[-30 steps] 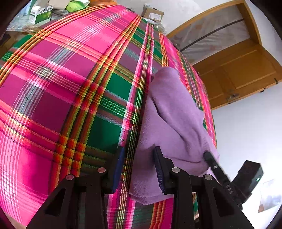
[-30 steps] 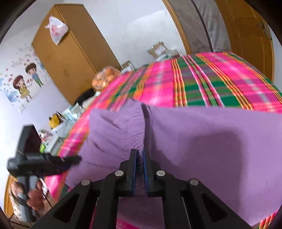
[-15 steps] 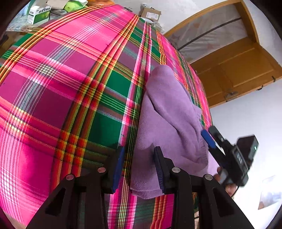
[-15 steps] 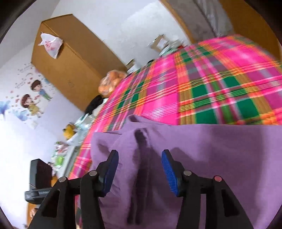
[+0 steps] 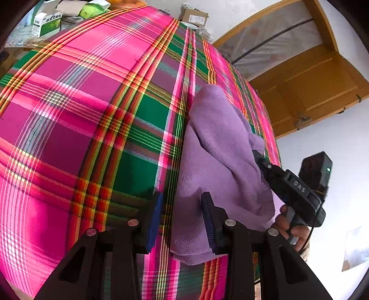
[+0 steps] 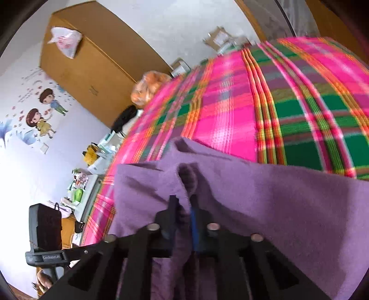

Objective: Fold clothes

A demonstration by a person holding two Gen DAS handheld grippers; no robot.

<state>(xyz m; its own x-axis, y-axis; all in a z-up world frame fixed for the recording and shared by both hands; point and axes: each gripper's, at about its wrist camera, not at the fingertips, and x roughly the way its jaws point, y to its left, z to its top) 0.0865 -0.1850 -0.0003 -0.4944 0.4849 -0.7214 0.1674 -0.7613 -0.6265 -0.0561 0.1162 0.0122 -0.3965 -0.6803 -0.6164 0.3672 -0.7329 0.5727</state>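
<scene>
A purple fleece garment (image 5: 219,150) lies bunched on the pink and green plaid cloth (image 5: 92,115) that covers the bed. My left gripper (image 5: 182,217) stands open over the garment's near left edge, and that edge lies between its fingers. In the right wrist view my right gripper (image 6: 183,205) is shut on a raised ridge of the purple garment (image 6: 276,207). The left wrist view shows the right gripper (image 5: 257,155) at the garment's right side, held by a hand (image 5: 290,226).
Small boxes (image 5: 46,22) and a cardboard box (image 5: 193,17) sit past the bed's far edge. A wooden door (image 5: 311,87) stands to the right. A wardrobe (image 6: 92,69), an orange bag (image 6: 150,87) and a cluttered side table (image 6: 92,161) line the other side.
The right gripper stood open over the garment half a second ago and has now shut on a ridge of the fabric. The left gripper stays open in place.
</scene>
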